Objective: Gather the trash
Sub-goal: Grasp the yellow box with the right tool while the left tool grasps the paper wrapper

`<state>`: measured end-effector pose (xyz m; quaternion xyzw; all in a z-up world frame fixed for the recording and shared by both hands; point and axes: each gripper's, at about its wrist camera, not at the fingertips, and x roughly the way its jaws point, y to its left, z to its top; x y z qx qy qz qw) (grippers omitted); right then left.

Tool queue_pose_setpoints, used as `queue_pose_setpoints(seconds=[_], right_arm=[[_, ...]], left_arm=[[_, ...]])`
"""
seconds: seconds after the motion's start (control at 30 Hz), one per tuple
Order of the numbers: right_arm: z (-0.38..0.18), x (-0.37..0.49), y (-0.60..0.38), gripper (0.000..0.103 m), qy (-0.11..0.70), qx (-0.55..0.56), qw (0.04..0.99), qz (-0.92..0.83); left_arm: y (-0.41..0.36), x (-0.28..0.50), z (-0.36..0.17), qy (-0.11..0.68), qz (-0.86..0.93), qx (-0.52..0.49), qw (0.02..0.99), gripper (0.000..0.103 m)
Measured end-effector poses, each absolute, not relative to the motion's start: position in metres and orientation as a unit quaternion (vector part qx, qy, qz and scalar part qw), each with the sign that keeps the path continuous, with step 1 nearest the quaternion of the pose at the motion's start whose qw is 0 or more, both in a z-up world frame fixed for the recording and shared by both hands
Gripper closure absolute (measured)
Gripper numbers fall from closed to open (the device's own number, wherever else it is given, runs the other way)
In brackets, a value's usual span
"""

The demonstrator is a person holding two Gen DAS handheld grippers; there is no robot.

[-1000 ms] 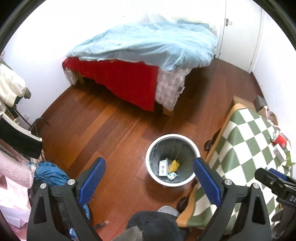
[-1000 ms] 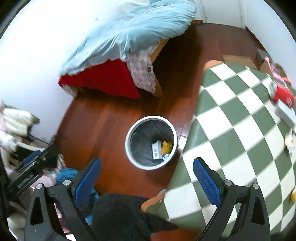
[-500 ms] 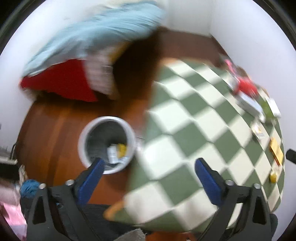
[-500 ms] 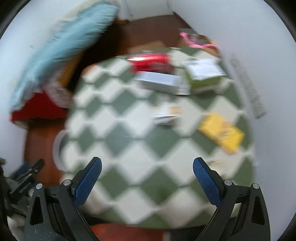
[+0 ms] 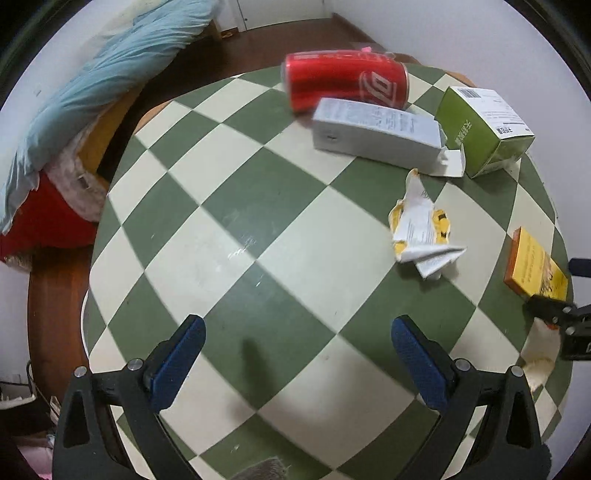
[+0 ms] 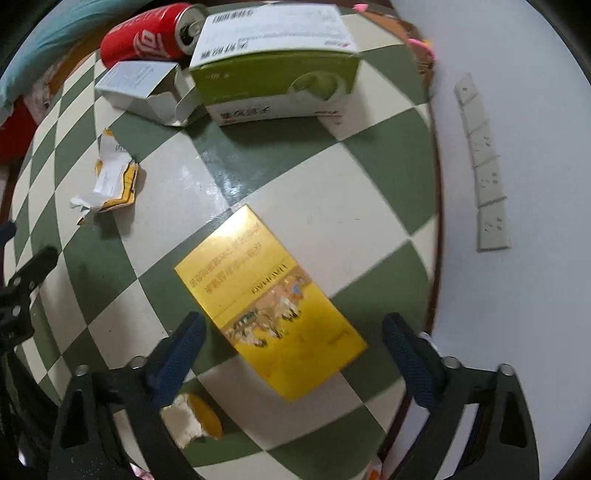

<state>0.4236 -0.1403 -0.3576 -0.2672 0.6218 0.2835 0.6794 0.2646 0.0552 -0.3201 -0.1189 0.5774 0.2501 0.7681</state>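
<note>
Your right gripper (image 6: 291,336), spread wide and empty like your left gripper (image 5: 295,347), flanks the glossy yellow box (image 6: 269,299) (flat, printed face up) on the checkered tabletop (image 6: 332,192), nearer you than the green box (image 6: 277,77).

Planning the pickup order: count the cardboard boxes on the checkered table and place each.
3. The yellow box lies between the right gripper fingers; the green box is at the far edge; the open white box sits left of it, touching the red can. None look hidden.
</note>
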Motion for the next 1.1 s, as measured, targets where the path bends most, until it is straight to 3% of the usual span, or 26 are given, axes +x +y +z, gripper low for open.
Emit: queue_pose_setpoints(seconds=[0.1,0.13,0.23,0.4,0.7,0.8,0.87,0.9,0.97,1.1], right_arm=[[-0.363,0.42,-0.138,0.017,0.604,-0.283,0.683,0.299],[-0.361,0.42,-0.139,0.024,0.598,-0.278,0.689,0.301],[-0.357,0.433,-0.152,0.03,0.606,-0.217,0.717,0.267],[-0.354,0.468,-0.193,0.029,0.642,-0.061,0.743,0.178],[-0.358,0.463,-0.178,0.025,0.628,-0.135,0.742,0.19],[-0.361,0.46,-0.169,0.026,0.624,-0.146,0.744,0.188],[-0.362,0.454,-0.167,0.027,0.612,-0.165,0.751,0.185],[-0.36,0.45,-0.165,0.029,0.608,-0.167,0.753,0.187],[-0.36,0.447,-0.166,0.032,0.604,-0.165,0.756,0.188],[-0.358,0.444,-0.168,0.038,0.599,-0.164,0.76,0.19]], left_arm=[[0.056,0.27,-0.319,0.578,0.25,-0.115,0.769,0.0],[0.055,0.273,-0.32,0.577,0.25,-0.115,0.769,0.0],[0.056,0.278,-0.319,0.577,0.247,-0.128,0.767,0.0],[0.056,0.292,-0.318,0.576,0.236,-0.153,0.768,0.0],[0.038,0.335,-0.333,0.603,0.179,-0.171,0.758,0.001],[0.033,0.343,-0.334,0.596,0.173,-0.172,0.765,0.014],[0.029,0.345,-0.33,0.59,0.174,-0.168,0.77,0.042],[0.026,0.347,-0.33,0.591,0.176,-0.16,0.771,0.048],[0.024,0.349,-0.33,0.589,0.171,-0.158,0.774,0.075],[0.018,0.346,-0.33,0.582,0.179,-0.131,0.782,0.096]])
